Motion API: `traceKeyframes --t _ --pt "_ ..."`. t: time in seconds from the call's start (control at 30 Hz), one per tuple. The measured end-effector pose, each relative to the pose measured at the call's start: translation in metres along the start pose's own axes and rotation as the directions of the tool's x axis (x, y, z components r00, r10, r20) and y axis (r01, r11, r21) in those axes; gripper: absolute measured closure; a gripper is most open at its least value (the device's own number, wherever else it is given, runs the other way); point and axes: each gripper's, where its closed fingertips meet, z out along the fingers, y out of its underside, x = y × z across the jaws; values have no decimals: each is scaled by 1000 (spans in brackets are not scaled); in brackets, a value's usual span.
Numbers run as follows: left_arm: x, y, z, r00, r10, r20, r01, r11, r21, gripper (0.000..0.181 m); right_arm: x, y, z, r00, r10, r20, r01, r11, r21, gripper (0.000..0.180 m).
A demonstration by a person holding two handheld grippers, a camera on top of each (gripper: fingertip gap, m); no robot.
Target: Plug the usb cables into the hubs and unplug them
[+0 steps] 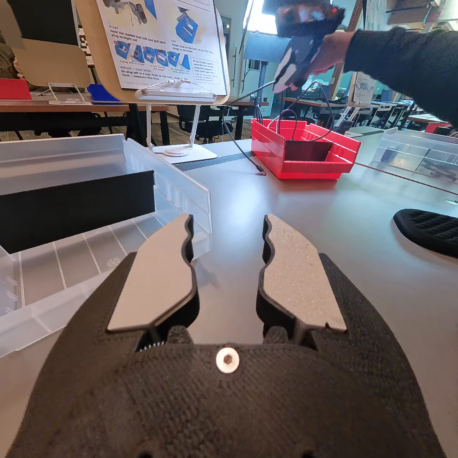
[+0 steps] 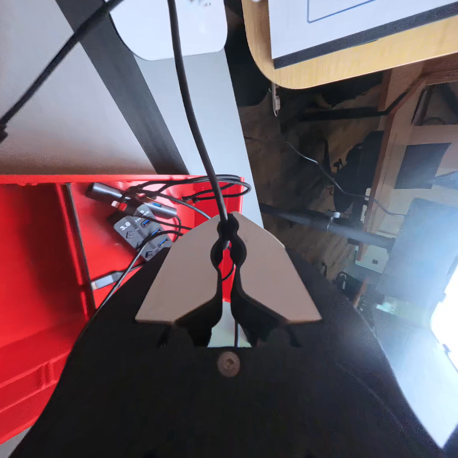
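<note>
My right gripper (image 2: 227,219) is shut on a thin black USB cable (image 2: 183,81), pinched at the fingertips, above a red bin (image 2: 32,247). In the bin lie a black hub with blue ports (image 2: 142,231), a grey hub (image 2: 161,210) and several tangled cables. In the left wrist view the right gripper (image 1: 278,86) is held high above the red bin (image 1: 304,171). The cable (image 1: 235,138) hangs from it, and its plug (image 1: 260,170) is at the table. My left gripper (image 1: 228,219) is open and empty, low over the grey table (image 1: 285,223).
A clear plastic bin (image 1: 178,183) with a black divider (image 1: 74,205) sits just left of my left gripper. An instruction sheet on a white stand (image 1: 168,49) is behind it. A black mesh pad (image 1: 431,233) and another clear bin (image 1: 416,153) lie at the right. Some 55 centimeters of space lies between my two pairs of fingers.
</note>
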Motion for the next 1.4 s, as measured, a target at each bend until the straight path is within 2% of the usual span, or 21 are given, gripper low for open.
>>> traceKeyframes --t 0.17,0.33,0.53,0.67,0.87,1.1,1.23,1.4 --pt "3 -1 -1 1000 21 1 -21 1000 1 128 10 24 -65 984 178 -33 -172 976 130 179" --pt "3 -2 -2 999 30 11 -31 999 10 130 31 77 -109 936 328 -127 -306 938 162 180" --pt "3 -2 -2 1000 28 10 -28 1000 7 131 33 158 -126 884 387 -263 -389 920 43 180" --pt "4 1 0 999 38 10 -38 999 -11 132 30 190 -127 852 391 -347 -430 902 -39 180" --pt "3 2 1 999 42 18 -42 999 -17 132 18 185 -101 881 333 -338 -386 917 -104 180" --pt "3 4 1 999 38 17 -38 999 -24 132 -29 135 -18 949 259 -180 -285 949 -135 179" --pt "0 4 1 1000 17 18 -16 1000 -19 132 -62 116 26 939 340 -54 -344 934 -101 179" --pt "-1 4 1 1000 3 16 -3 1000 -18 132 -98 107 44 892 449 54 -445 893 -71 178"
